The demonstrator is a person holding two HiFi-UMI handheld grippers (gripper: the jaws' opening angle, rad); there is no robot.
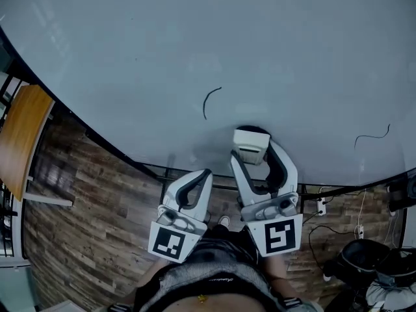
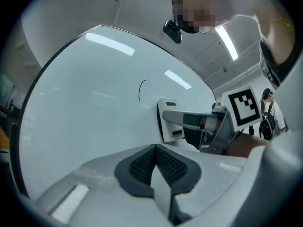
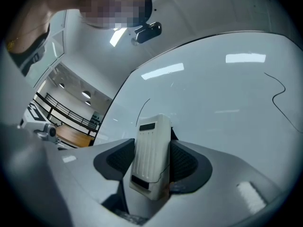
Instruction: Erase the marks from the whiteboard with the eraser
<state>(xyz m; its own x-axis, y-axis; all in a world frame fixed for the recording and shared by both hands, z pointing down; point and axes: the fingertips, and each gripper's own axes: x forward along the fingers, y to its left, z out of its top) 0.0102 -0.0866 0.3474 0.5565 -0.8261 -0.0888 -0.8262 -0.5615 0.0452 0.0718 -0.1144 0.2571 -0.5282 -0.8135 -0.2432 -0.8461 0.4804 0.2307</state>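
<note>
A large whiteboard [image 1: 195, 44] fills the head view, with a short curved black mark [image 1: 209, 101] near its middle and a wavy mark [image 1: 372, 136] at the right. My right gripper [image 1: 255, 153] is shut on a white eraser [image 1: 250, 145], whose face is at the board just below and right of the curved mark. The right gripper view shows the eraser [image 3: 150, 156] clamped between the pads, the curved mark [image 3: 142, 109] beyond it and the wavy mark [image 3: 279, 96] at the right. My left gripper [image 1: 201, 176] hangs below the board's lower edge, shut and empty [image 2: 155, 162].
A wooden-plank floor [image 1: 84, 226] lies below the board. An orange-brown tabletop [image 1: 19, 135] stands at the left. Cables, a wall socket [image 1: 321, 207] and dark bags [image 1: 364, 259] are at the lower right. The person's torso [image 1: 214, 285] is at the bottom.
</note>
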